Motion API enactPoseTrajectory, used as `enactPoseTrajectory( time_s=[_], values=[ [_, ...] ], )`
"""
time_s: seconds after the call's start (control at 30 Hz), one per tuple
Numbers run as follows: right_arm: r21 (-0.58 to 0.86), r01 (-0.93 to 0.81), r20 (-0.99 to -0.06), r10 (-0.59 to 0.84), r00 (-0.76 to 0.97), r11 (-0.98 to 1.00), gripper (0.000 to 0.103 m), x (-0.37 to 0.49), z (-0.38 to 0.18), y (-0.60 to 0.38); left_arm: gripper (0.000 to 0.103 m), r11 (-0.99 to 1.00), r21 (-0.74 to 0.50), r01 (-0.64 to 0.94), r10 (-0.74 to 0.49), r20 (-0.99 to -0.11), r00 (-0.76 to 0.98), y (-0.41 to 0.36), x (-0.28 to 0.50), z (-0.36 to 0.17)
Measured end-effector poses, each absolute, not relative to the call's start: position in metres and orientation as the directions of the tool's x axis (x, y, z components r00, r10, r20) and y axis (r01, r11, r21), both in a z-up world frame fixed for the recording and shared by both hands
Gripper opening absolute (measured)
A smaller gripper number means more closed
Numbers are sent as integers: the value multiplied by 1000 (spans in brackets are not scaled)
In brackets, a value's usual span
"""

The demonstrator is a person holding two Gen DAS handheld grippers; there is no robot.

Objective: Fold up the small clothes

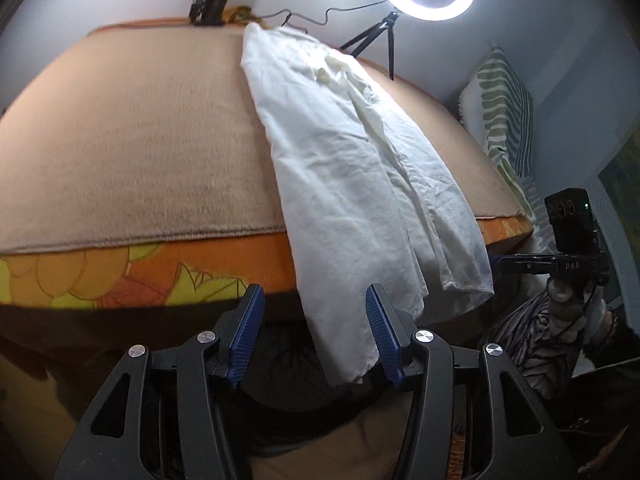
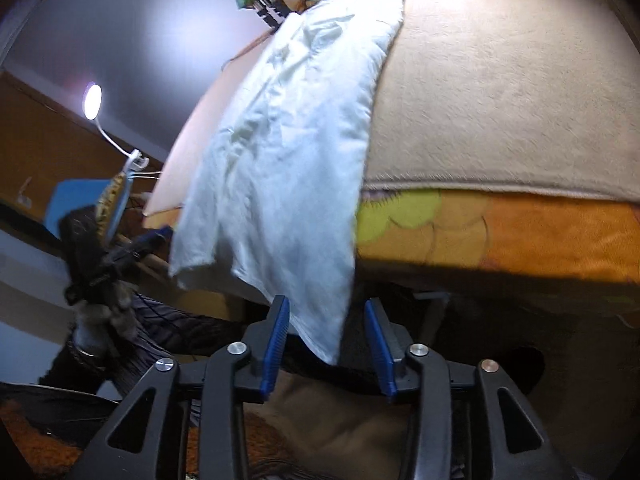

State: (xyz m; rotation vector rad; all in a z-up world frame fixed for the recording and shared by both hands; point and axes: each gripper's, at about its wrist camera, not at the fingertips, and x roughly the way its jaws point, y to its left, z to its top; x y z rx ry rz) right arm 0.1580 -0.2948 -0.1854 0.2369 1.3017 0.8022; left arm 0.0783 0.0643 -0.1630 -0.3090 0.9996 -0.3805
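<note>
Two grippers point down at the near edge of a bed, and one white garment (image 1: pixel 360 184) lies along it as a long strip, running from the far side to the front, where its lower end hangs over the edge. The garment rests on a tan blanket (image 1: pixel 140 152), which ends short of the front and leaves a band of orange flowered sheet (image 1: pixel 120 272) bare below it. In the left wrist view the left gripper (image 1: pixel 316 332) has its blue pads (image 1: pixel 249 328) apart, and the hanging hem drops down into the gap, closer to the right pad; whether it touches that pad cannot be told, and nothing is pinched. In the right wrist view the right gripper (image 2: pixel 326 340) also stands with its pads (image 2: pixel 276 344) apart; the corner of the cloth hangs between them, close to or brushing the left pad, and is not clamped. Each gripper shows at the edge of the other's view, just beside the hem, held in a hand (image 1: pixel 576 308) with a striped sleeve (image 1: pixel 524 340) below it. At the far side of the bed a lit ring light (image 1: pixel 426 12) stands on a tripod, and a striped pillow (image 1: pixel 500 104) leans to the right of it. A small lamp (image 2: pixel 92 102) on a white neck glows at the left of the right wrist view.
</note>
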Motion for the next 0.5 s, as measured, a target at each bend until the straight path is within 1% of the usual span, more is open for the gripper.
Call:
enactPoseTrajectory(
  time_s=[0.17,0.2,0.23,0.27,0.3,0.33,0.4,0.43,0.5],
  values=[
    [575,-422,-771,637,9,701,45,163,-190,-271,53,886,-429,174,-457,-751,476,63,76,-166],
    [572,-426,-772,636,11,701,41,162,-190,-266,56,881,-440,176,-467,-746,476,63,76,-166],
    [579,-418,-767,641,10,700,31,163,-192,-264,56,872,-459,168,-479,-736,478,65,76,-166],
    [590,-404,-762,647,6,699,24,164,-193,-266,56,870,-465,164,-483,-734,478,65,77,-166],
    [600,-390,-757,653,4,698,13,164,-194,-265,56,871,-463,165,-482,-737,474,64,77,-167],
    [614,-375,-748,664,7,695,9,164,-193,-268,56,871,-464,165,-483,-741,468,64,77,-168],
    [642,-354,-722,692,22,680,7,160,-184,-279,54,857,-494,148,-502,-737,453,64,75,-173],
    [643,-362,-714,699,36,675,3,159,-180,-284,53,844,-517,142,-522,-730,441,63,75,-176],
    [624,-379,-718,692,65,683,3,156,-174,-293,53,842,-519,146,-526,-732,432,60,73,-179]
  ],
)
